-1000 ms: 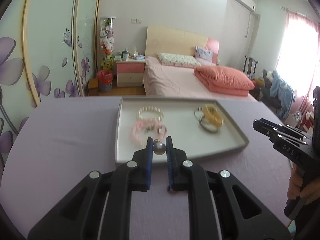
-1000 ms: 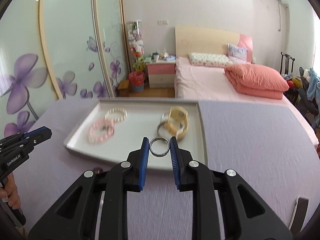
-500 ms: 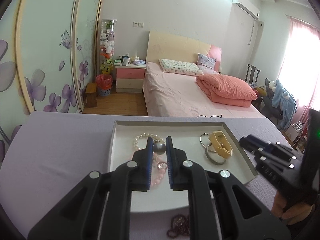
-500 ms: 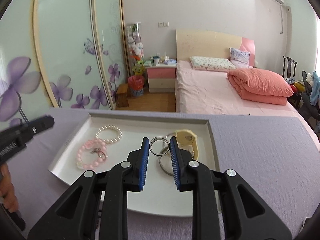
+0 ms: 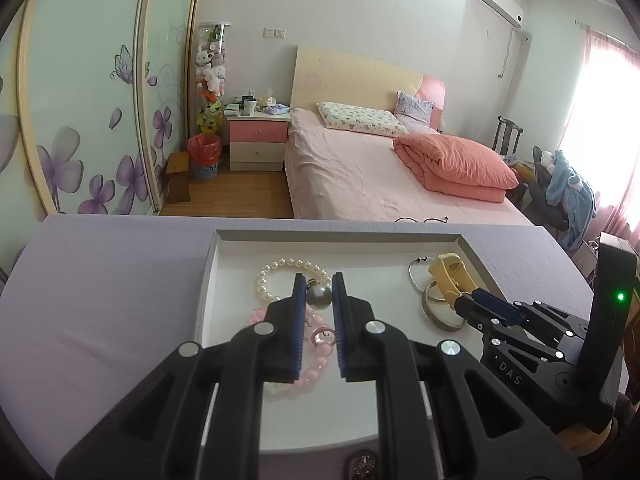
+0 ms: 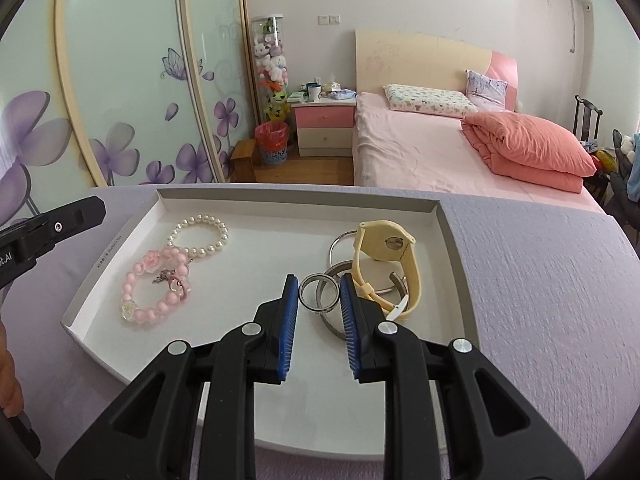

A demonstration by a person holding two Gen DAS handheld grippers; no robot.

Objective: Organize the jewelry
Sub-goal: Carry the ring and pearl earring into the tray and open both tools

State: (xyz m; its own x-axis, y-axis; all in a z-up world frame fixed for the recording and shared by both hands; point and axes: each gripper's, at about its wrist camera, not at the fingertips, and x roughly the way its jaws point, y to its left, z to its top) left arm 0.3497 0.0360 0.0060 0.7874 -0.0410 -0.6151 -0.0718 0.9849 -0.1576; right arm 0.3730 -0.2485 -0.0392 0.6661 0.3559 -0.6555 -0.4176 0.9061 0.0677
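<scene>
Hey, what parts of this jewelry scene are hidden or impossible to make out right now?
- Dark object, left wrist view: cut off by the bottom edge and the left gripper.
- Pink bracelet, left wrist view: partly behind gripper fingers.
- Metal bangle, right wrist view: partly behind the right gripper.

Both views look forward and downward along their own fingers from close above the white tray (image 5: 208, 280) on the lilac table (image 6: 540, 280), facing the bed (image 6: 420, 152). The left wrist view sits left, the right wrist view apparently slightly nearer; both share tray, bed and wardrobe (image 5: 80, 100).
</scene>
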